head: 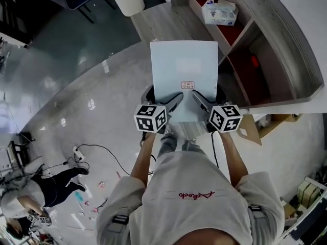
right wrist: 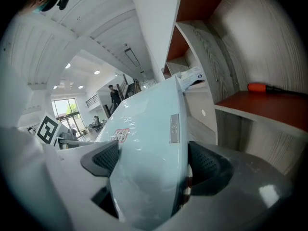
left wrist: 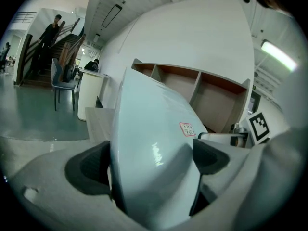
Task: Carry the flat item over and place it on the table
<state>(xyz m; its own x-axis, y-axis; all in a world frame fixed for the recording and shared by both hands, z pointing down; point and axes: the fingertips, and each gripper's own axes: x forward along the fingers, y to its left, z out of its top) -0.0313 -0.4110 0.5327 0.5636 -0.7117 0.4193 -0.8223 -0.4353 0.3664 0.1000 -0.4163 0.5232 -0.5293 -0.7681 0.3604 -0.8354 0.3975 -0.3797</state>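
The flat item [head: 184, 70], a pale blue glossy slab with a small red sticker [head: 187, 85] near its near edge, is held out level in front of the person, in the air over the floor [head: 76, 86] and just beside a wooden shelf unit [head: 265, 50]. The left gripper [head: 175, 100] and right gripper [head: 201, 100] each clamp that near edge, side by side, one either side of the sticker; both gripper views show the dark pads pressed onto the slab's two faces. It looks thin, stiff and fairly light, keeping flat with no sag though gripped at one end only. The shiny skin probably makes it slippery, and the long overhang would lever against the pads, so a firm, even pinch on the near edge with both grippers kept level seems the safest hold. A wood-grain top [head: 158, 19] lies beyond its far edge; whether that is the table cannot be told. A tissue box [head: 219, 11] and an orange-handled tool [right wrist: 262, 87] sit in separate shelf bays
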